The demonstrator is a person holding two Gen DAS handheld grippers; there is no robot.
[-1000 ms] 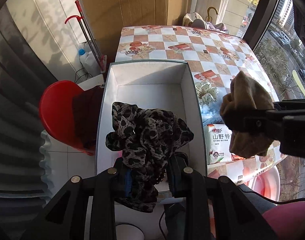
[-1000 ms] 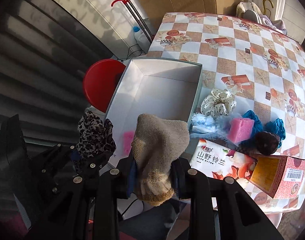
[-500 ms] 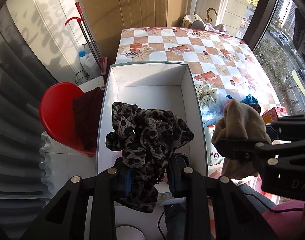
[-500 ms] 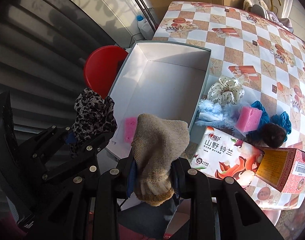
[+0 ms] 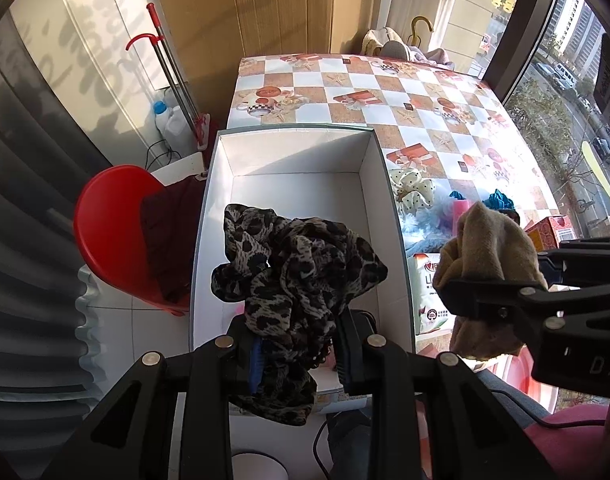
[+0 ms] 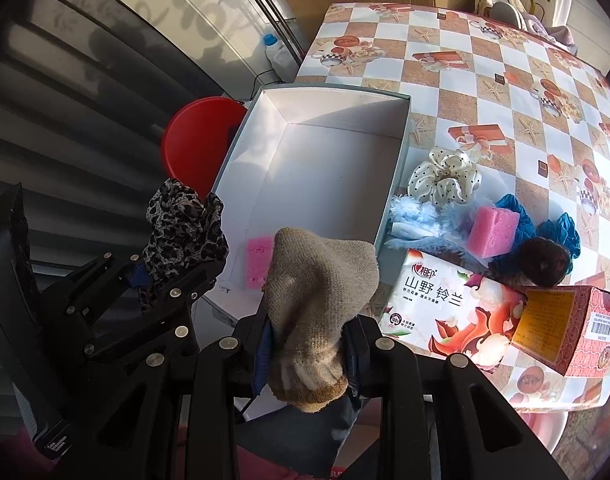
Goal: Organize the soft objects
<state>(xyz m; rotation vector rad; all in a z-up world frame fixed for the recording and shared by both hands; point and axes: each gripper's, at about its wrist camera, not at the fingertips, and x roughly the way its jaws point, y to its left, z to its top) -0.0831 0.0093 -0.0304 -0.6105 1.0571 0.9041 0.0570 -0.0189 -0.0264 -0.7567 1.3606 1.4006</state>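
My left gripper (image 5: 297, 354) is shut on a leopard-print scrunchie (image 5: 293, 268) and holds it above the near end of the open white box (image 5: 297, 160). My right gripper (image 6: 309, 354) is shut on a beige knitted sock (image 6: 317, 280), held just off the box's near right corner. A pink sponge (image 6: 259, 258) lies in the near end of the box (image 6: 337, 160). The right gripper with the sock (image 5: 489, 256) shows at the right of the left wrist view; the left gripper with the scrunchie (image 6: 185, 224) shows at the left of the right wrist view.
On the checked table (image 6: 505, 80) right of the box lie a white dotted scrunchie (image 6: 445, 178), light blue fluffy items (image 6: 417, 220), a second pink sponge (image 6: 493, 230), blue scrunchies (image 6: 557, 232), a dark pompom (image 6: 545, 262), a tissue pack (image 6: 445, 312) and a red carton (image 6: 565, 328). A red chair (image 5: 113, 232) stands left.
The right gripper with the sock has drawn back toward me and a little nearer the box's near corner. The left gripper still holds the scrunchie over the box, hardly moved.
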